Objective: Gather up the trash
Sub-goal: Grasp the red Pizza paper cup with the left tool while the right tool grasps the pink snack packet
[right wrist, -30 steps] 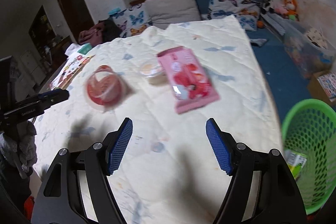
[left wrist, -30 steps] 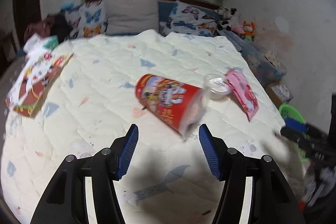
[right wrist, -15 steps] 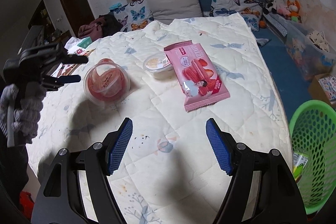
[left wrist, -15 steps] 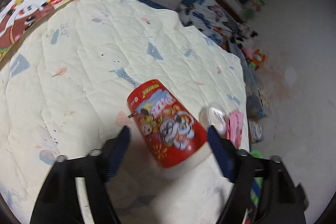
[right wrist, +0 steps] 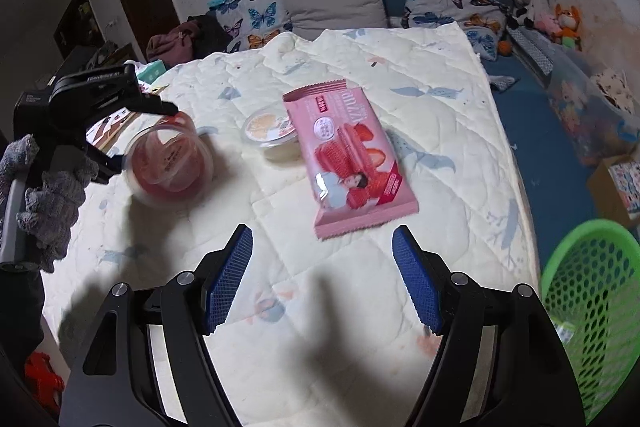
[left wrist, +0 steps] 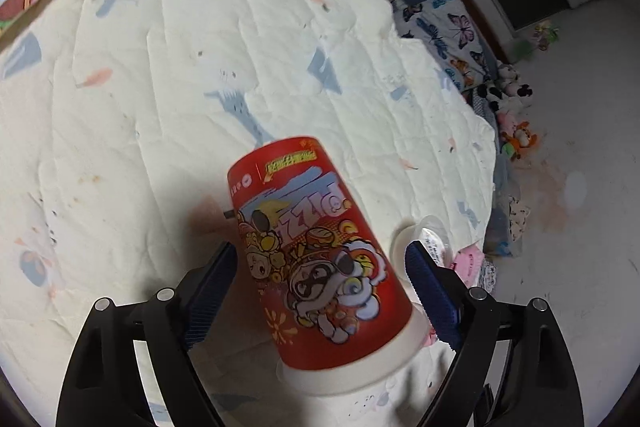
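— Left side, status?

— The left gripper (left wrist: 320,263) has its jaws spread wide around the red snack cup (left wrist: 320,259), which lies on its side on the cream quilt (left wrist: 160,67). The blue pads (left wrist: 430,291) flank the cup; I cannot tell whether either one touches it. No grasp is made. The right-wrist view shows the same cup (right wrist: 170,161) open mouth forward, with the left gripper (right wrist: 144,135) reaching in from the left, held in a grey-gloved hand (right wrist: 48,195).

— And the right?

— The right gripper (right wrist: 322,277) hangs above the quilt (right wrist: 440,75) with jaws released, holding nothing. The pink wafer packet (right wrist: 348,159) lies flat just beyond its fingertips. A small clear tub (right wrist: 270,131) sits touching the packet's left edge, between packet and cup.

— Receptacle?

— A green mesh basket (right wrist: 592,307) stands on the floor beside the bed, at the right, with a scrap of wrapper visible inside.
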`<action>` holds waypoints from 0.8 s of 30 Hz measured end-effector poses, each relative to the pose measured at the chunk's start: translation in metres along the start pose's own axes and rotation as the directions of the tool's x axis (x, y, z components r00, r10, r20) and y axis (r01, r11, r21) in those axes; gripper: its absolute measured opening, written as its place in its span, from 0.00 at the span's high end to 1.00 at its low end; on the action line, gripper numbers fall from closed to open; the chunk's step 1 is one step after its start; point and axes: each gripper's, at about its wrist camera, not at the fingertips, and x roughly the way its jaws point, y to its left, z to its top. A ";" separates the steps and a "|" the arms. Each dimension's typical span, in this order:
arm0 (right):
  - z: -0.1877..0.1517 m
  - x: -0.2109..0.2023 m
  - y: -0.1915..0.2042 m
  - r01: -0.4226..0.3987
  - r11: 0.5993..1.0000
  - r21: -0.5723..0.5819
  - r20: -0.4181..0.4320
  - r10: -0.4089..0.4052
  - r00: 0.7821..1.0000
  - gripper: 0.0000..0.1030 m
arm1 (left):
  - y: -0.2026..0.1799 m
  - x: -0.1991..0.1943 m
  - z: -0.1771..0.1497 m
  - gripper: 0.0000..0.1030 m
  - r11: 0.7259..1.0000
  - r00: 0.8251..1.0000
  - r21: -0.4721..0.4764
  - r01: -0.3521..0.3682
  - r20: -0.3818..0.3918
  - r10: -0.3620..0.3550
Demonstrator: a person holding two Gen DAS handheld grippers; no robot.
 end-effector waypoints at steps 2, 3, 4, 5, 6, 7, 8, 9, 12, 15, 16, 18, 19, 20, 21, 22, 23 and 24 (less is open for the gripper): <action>0.005 0.006 -0.001 0.010 1.000 -0.014 0.002 -0.010 1.000 0.26 | 0.001 0.005 0.000 0.20 1.000 1.000 0.000 -0.010 -0.011 0.010; 0.007 0.008 -0.002 0.004 1.000 -0.025 0.000 -0.004 1.000 0.24 | 0.001 0.007 0.000 0.20 1.000 1.000 -0.001 -0.016 -0.013 0.016; 0.011 0.014 -0.001 0.008 0.999 -0.043 -0.006 -0.008 1.000 0.24 | 0.001 0.008 0.001 0.20 1.000 1.000 -0.003 -0.013 -0.016 0.013; 0.014 0.019 -0.001 0.021 0.998 -0.059 -0.013 -0.021 1.000 0.24 | 0.002 0.009 0.001 0.20 1.000 1.000 -0.009 -0.006 -0.019 0.006; 0.016 0.022 0.000 0.022 0.997 -0.071 -0.020 -0.023 1.000 0.23 | 0.004 0.010 0.001 0.21 1.000 1.000 -0.013 -0.001 -0.020 0.000; 0.019 0.028 0.000 0.029 0.996 -0.086 -0.027 -0.031 0.999 0.23 | 0.004 0.010 0.000 0.22 1.000 1.000 -0.015 0.006 -0.023 -0.006; 0.022 0.033 0.000 0.048 0.994 -0.100 -0.029 -0.051 0.998 0.23 | 0.004 0.011 0.001 0.24 1.000 1.000 -0.018 0.013 -0.027 -0.013; 0.025 0.039 0.000 0.048 0.992 -0.113 -0.036 -0.052 0.998 0.22 | 0.005 0.012 0.001 0.24 0.999 0.999 -0.026 0.023 -0.032 -0.024; 0.030 0.056 -0.005 0.053 0.991 -0.120 -0.061 -0.061 0.996 0.21 | 0.007 0.012 0.001 0.26 0.999 0.999 -0.036 0.033 -0.026 -0.034; 0.031 0.068 -0.005 0.071 0.988 -0.135 -0.085 -0.083 0.993 0.21 | 0.009 0.011 0.001 0.27 0.998 0.999 -0.040 0.049 -0.018 -0.050; 0.032 0.071 -0.005 0.075 0.987 -0.139 -0.092 -0.088 0.992 0.22 | 0.008 0.010 0.000 0.28 0.998 0.998 -0.037 0.056 -0.014 -0.057; 0.031 0.073 -0.003 0.098 0.984 -0.149 -0.092 -0.112 0.989 0.28 | 0.007 0.007 -0.003 0.29 0.997 0.998 -0.016 0.071 0.000 -0.071; 0.031 0.074 -0.002 0.106 0.982 -0.156 -0.096 -0.122 0.988 0.33 | 0.006 0.005 -0.004 0.29 0.997 0.997 -0.004 0.074 0.007 -0.074; 0.030 0.075 -0.002 0.097 0.983 -0.154 -0.101 -0.113 0.988 0.33 | 0.003 0.003 -0.005 0.30 0.997 0.997 0.017 0.077 0.022 -0.077; 0.029 0.075 -0.003 0.091 0.985 -0.150 -0.102 -0.107 0.989 0.34 | 0.001 -0.001 -0.007 0.30 0.997 0.997 0.041 0.071 0.039 -0.073; 0.028 0.074 -0.004 0.092 0.985 -0.147 -0.099 -0.108 0.989 0.34 | -0.001 -0.004 -0.009 0.30 0.996 0.996 0.065 0.068 0.057 -0.072; 0.027 0.072 -0.005 0.095 0.985 -0.145 -0.095 -0.109 0.989 0.34 | -0.004 -0.008 -0.011 0.31 0.993 0.994 0.095 0.068 0.078 -0.076; 0.027 0.071 -0.006 0.092 0.986 -0.137 -0.096 -0.105 0.990 0.32 | -0.006 -0.011 -0.012 0.31 0.991 0.993 0.113 0.065 0.089 -0.076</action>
